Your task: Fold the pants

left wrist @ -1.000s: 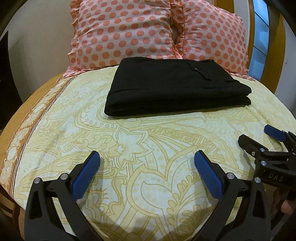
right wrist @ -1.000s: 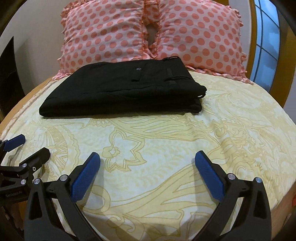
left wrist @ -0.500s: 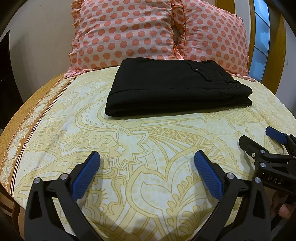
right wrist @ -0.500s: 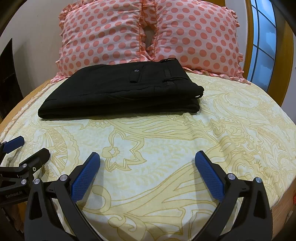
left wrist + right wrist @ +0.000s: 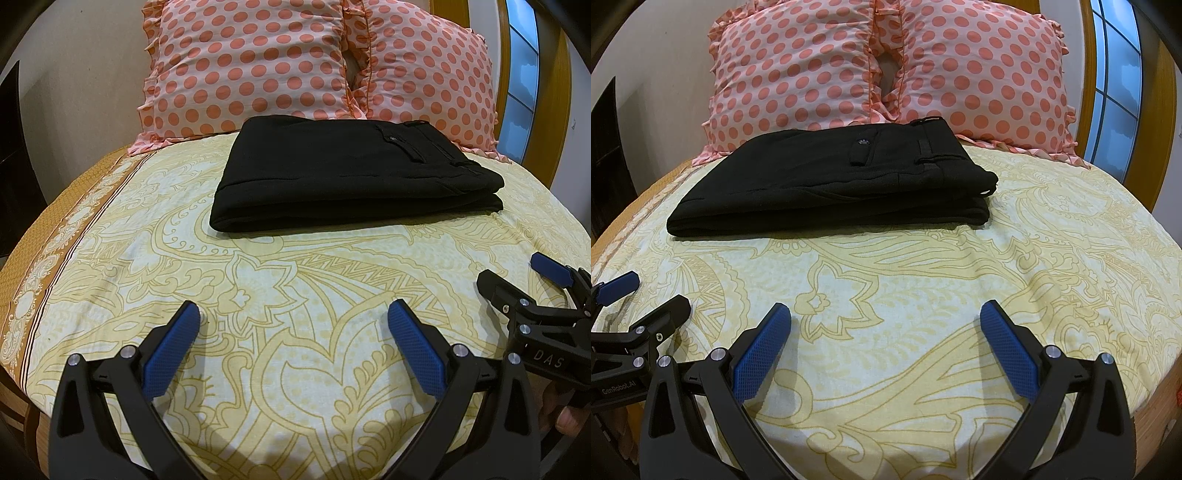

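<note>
Black pants lie folded in a flat rectangle on the far part of the bed, in front of the pillows; they also show in the right wrist view, back pocket and waistband up. My left gripper is open and empty, low over the sheet, well short of the pants. My right gripper is open and empty, likewise short of them. The right gripper shows at the right edge of the left wrist view, and the left gripper shows at the left edge of the right wrist view.
The bed has a yellow patterned sheet with an orange border at the left. Two pink polka-dot pillows lean at the head. A wooden-framed window is at the right. The bed's front edge is just below both grippers.
Both grippers have drawn back slightly and tilted up, so the pants and pillows sit a little lower in view. The pants have not moved.
</note>
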